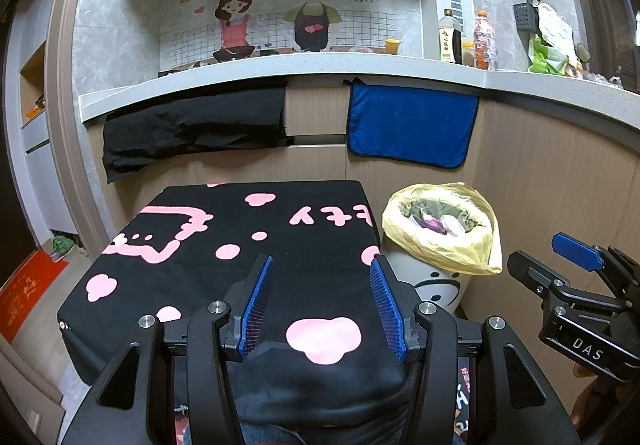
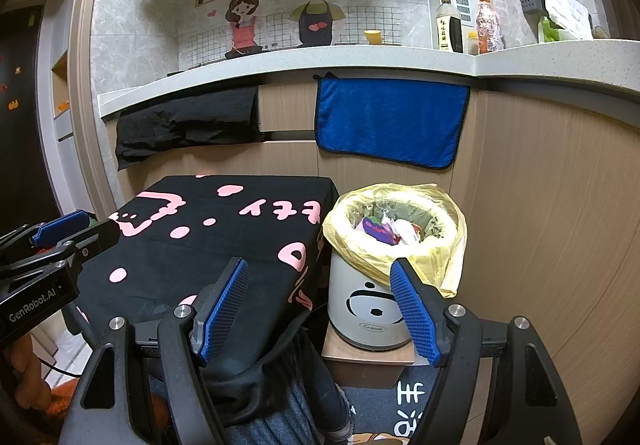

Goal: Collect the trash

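Both tools are empty with jaws apart: the left tool (image 1: 320,301) hangs over the black cloth with pink shapes (image 1: 240,245), the right tool (image 2: 320,305) near the trash bin (image 2: 372,309). The trash (image 2: 392,231) already lies inside its yellow bag (image 2: 448,257), filling it close to the rim. Pulling the bag up quickly could spill it or tip the bin off its small wooden stand (image 2: 368,359), I think. Room is narrow: the cloth edge is on one side, the cabinet wall (image 2: 540,225) on the other.
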{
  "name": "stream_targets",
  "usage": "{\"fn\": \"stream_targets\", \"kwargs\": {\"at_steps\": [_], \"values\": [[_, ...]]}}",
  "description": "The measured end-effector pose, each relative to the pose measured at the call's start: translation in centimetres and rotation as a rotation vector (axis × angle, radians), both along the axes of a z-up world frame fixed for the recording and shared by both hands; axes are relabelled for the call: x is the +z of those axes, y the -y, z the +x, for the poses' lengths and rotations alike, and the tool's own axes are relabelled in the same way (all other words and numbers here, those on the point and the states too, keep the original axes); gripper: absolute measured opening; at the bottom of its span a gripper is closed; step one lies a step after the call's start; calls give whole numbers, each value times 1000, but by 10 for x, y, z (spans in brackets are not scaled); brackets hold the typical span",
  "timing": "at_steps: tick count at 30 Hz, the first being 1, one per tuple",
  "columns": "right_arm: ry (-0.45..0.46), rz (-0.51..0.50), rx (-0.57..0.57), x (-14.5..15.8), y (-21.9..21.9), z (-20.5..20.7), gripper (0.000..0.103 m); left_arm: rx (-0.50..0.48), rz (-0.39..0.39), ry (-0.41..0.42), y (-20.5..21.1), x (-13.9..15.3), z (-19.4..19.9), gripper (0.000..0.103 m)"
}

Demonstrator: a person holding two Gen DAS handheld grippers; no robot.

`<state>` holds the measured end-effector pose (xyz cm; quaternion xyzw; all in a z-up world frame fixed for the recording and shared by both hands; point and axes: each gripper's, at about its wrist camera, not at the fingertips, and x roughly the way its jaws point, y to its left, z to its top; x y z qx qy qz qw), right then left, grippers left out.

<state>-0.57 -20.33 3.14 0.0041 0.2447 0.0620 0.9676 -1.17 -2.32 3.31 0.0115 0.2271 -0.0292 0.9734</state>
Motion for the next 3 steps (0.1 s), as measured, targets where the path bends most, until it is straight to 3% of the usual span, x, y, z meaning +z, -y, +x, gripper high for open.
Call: {"fn": "stream_targets", "kwargs": {"at_steps": [3], "values": [[-1, -1, 1, 0, 1, 1, 71, -19, 6, 4, 5, -2, 0, 51]]}}
